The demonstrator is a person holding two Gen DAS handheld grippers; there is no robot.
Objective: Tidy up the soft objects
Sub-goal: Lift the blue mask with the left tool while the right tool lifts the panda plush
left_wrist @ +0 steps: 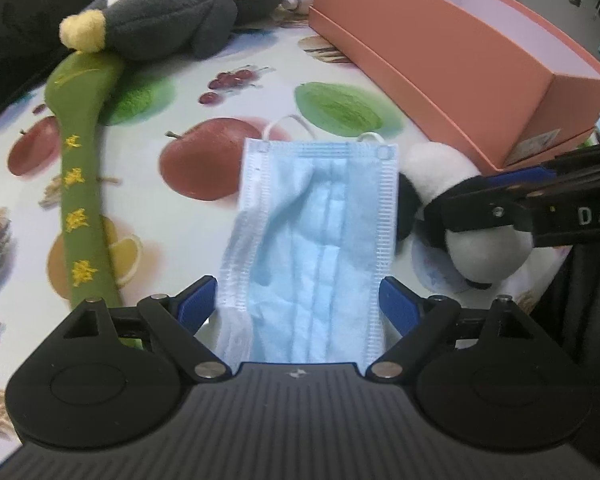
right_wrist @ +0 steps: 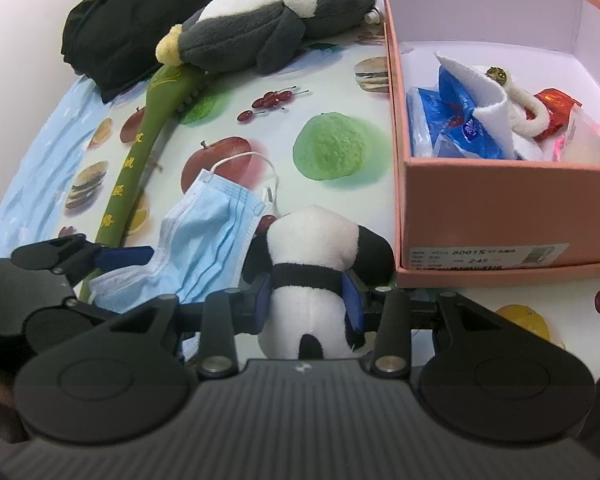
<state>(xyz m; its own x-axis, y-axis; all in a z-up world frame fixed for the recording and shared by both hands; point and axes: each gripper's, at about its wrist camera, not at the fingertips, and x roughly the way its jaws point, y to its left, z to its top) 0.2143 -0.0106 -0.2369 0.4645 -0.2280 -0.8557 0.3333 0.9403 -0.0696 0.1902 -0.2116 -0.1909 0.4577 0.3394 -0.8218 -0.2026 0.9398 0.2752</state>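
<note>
Right wrist view: the toy panda (right_wrist: 314,280) is pinched by the right tongs (right_wrist: 310,296) just beside the pink box (right_wrist: 500,200), likely for dropping inside, while the face mask (left_wrist: 312,240) lies on the tabletop (left_wrist: 260,92) between the spread, empty left tongs (left_wrist: 300,304).

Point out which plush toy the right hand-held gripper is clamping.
The small panda plush, beside the blue mask. The bigger grey penguin plush lies untouched farther back.

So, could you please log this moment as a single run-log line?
left gripper: open around blue mask | right gripper: shut on panda plush | pink box: partly filled
</note>
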